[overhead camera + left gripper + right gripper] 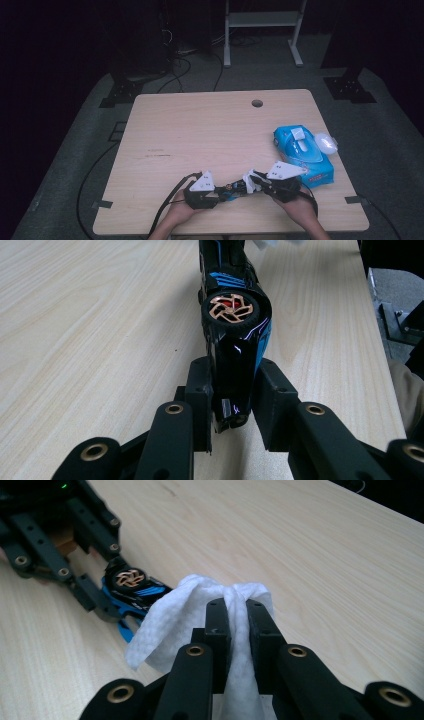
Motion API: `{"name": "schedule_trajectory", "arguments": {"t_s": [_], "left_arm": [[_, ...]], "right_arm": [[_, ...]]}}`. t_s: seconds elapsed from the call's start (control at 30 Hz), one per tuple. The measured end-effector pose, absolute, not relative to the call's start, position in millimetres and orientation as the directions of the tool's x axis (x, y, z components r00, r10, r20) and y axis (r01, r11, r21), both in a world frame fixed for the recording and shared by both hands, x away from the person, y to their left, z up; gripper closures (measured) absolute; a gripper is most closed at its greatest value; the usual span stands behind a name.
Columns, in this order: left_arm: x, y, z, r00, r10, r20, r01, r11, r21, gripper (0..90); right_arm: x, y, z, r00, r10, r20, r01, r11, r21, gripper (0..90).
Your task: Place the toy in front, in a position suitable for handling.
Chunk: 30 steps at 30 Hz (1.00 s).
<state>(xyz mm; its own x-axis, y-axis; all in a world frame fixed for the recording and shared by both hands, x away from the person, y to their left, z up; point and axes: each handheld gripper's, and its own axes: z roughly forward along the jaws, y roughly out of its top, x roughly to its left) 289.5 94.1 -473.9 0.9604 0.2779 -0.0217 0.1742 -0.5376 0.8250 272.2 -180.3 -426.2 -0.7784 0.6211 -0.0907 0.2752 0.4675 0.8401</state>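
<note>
A pale wooden table (210,135) sat under the light, a round cable hole (257,103) near its far edge. Grey carpet (400,165) spread beneath it, tape marks at the corners. Beyond, the room fell into darkness: a white metal frame (262,30) stood at the back, black cables (180,67) snaked across the floor, and dark stand bases (349,87) flanked the table.

A glossy plastic toy car (235,330), a soft, textured wipe (170,620), probably nonwoven, and a matt wood-grain table (200,130) are seen.
</note>
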Motion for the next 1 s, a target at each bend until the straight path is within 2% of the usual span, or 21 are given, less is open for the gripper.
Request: {"name": "schedule_trajectory", "arguments": {"t_s": [0.13, 0.27, 0.67, 1.0], "left_arm": [[290.0, 94.6, -474.1, 0.960, 0.278, -0.023, 0.175, -0.537, 0.826, 70.9], [291.1, 95.1, -474.2, 0.961, 0.277, -0.023, 0.174, -0.537, 0.825, 70.9], [298.7, 106.4, -471.8, 0.939, 0.341, -0.052, 0.235, -0.524, 0.819, 65.1], [299.0, 108.2, -465.8, 0.943, 0.326, -0.058, 0.224, -0.498, 0.838, 64.3]], "right_arm": [[276.4, -188.1, -426.8, -0.759, 0.643, -0.102, 0.286, 0.470, 0.835, 81.4], [284.0, -205.7, -428.1, -0.713, 0.697, -0.072, 0.342, 0.436, 0.833, 81.5], [280.9, -196.9, -432.3, -0.726, 0.686, -0.043, 0.347, 0.419, 0.839, 81.7], [281.6, -195.4, -433.5, -0.735, 0.677, -0.014, 0.359, 0.406, 0.840, 81.7]]}}
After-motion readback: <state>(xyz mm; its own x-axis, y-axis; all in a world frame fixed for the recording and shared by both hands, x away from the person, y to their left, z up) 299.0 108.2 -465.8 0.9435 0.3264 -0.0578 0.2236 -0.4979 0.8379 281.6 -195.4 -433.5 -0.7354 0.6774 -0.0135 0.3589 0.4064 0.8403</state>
